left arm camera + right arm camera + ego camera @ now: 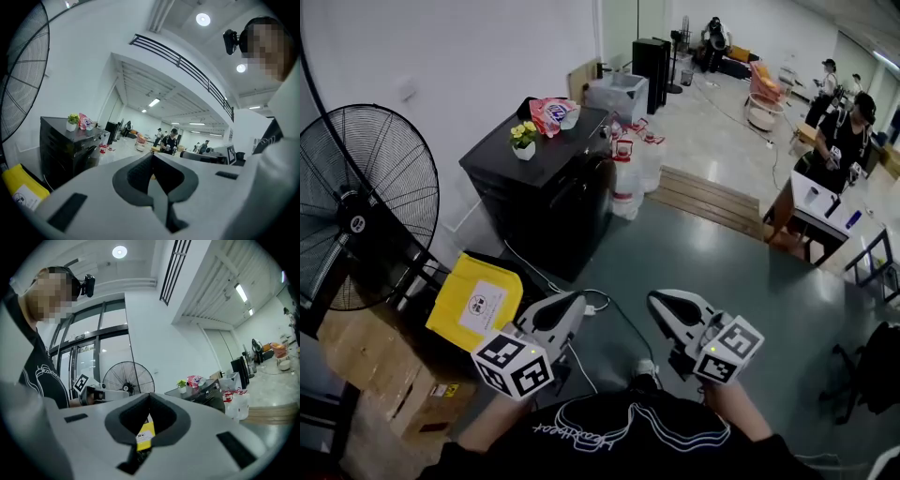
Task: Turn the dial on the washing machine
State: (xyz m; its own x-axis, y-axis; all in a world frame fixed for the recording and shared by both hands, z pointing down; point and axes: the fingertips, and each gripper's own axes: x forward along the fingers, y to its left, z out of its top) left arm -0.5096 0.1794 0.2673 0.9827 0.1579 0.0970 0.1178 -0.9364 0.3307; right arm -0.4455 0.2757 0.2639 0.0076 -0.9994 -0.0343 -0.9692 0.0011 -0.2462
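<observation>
Filling the bottom edge of the head view is the person's black cloth shirt with a white line print (pixel 619 433). Just beyond it, two smooth pale-grey plastic tongs are held about level over the dull grey-green floor (pixel 712 272).

The left gripper (pixel 578 298) is clenched, its wedge-shaped jaws meeting tip to tip. Its dark ribbed pads (pixel 137 174) have nothing between them. The right gripper (pixel 655 298) is clenched the same way and is also empty.

Left of the left gripper, a glossy yellow bag with a white square label (pixel 476 302) leans on brown cardboard boxes (pixel 389 375). Above these stands a round black wire-mesh pedestal fan (pixel 361 220).

Farther on, a black box-shaped machine (pixel 546 202) stands against the white wall, well apart from both grippers. Whether it is the washing machine cannot be told, and any dial on it is too small to pick out. On its flat top sit a small yellow-flowered plant in a white pot (pixel 523 141) and a crinkled pink packet (pixel 553 113).

Just to its right are translucent white plastic jugs with red handles (pixel 630 178), then a slatted wooden platform (pixel 712 199).
</observation>
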